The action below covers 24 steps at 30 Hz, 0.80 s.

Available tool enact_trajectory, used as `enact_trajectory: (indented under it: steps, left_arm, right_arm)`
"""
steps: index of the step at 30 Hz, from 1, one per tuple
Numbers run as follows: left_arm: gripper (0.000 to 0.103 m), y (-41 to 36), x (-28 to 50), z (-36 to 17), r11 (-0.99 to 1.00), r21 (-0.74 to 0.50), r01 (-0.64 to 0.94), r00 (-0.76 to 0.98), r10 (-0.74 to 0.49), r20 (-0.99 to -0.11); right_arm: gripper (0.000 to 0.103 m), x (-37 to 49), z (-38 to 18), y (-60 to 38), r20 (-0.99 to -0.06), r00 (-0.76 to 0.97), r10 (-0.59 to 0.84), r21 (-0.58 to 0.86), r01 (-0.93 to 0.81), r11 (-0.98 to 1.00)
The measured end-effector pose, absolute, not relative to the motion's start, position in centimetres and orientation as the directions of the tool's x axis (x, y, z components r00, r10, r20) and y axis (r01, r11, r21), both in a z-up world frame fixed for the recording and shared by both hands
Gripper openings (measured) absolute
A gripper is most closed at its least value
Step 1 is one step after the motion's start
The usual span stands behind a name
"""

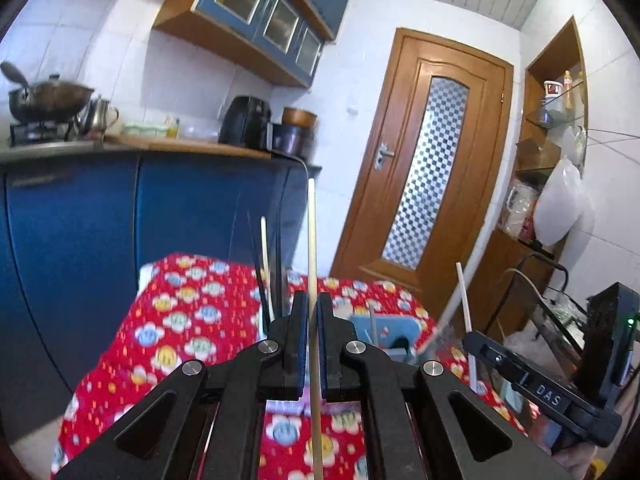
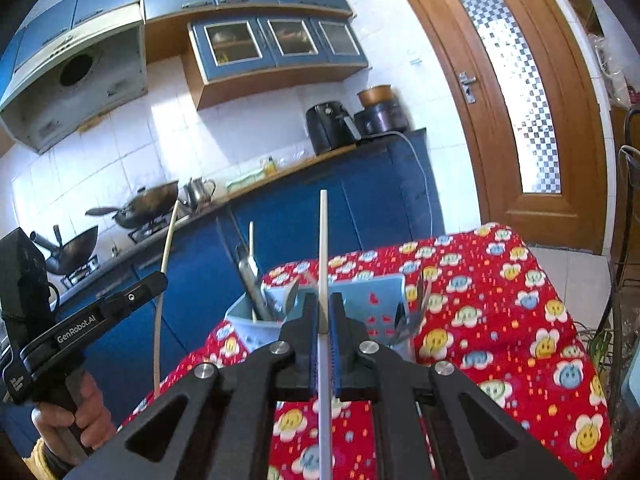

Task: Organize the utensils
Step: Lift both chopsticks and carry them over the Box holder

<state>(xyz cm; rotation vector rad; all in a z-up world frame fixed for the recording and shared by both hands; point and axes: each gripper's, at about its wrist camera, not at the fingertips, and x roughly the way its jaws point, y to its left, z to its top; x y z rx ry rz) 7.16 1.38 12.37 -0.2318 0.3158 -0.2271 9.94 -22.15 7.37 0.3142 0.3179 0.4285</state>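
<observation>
My left gripper (image 1: 313, 300) is shut on a pale wooden chopstick (image 1: 312, 240) that stands upright above the table. My right gripper (image 2: 324, 300) is shut on a white chopstick (image 2: 323, 248), also upright. A light blue utensil holder (image 2: 362, 300) stands on the red flowered tablecloth (image 2: 500, 320) just beyond the right gripper. It holds chopsticks, a metal utensil (image 2: 250, 276) and forks (image 2: 416, 312). In the left wrist view the holder (image 1: 390, 330) sits just right of my left fingers, with chopsticks (image 1: 266, 264) sticking up behind them. The left gripper also shows in the right wrist view (image 2: 154, 280).
Blue kitchen cabinets (image 1: 120, 220) stand behind the table with woks (image 2: 148, 200) on a stove, a kettle and a black air fryer (image 1: 246, 122) on the counter. A wooden door (image 1: 432, 168) is at the right. A shelf with bags (image 1: 560, 200) is at the far right.
</observation>
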Motion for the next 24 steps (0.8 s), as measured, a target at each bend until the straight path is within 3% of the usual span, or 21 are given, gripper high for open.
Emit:
enact_trajectory:
  steps: [11, 24]
  left_arm:
    - [0.004, -0.2, 12.9, 13.0, 0.955, -0.240, 0.175, 0.959, -0.221, -0.179]
    - [0.004, -1.3, 17.4, 10.1, 0.968, -0.235, 0.090, 0.984, -0.123, -0.127]
  right_arm:
    - [0.007, 13.8, 8.6, -21.2, -0.164, 0.903, 0.396, 0.333, -0.327, 0.884]
    - [0.007, 17.8, 7.4, -20.2, -0.128, 0.939, 0.318, 0.275, -0.275, 0.921]
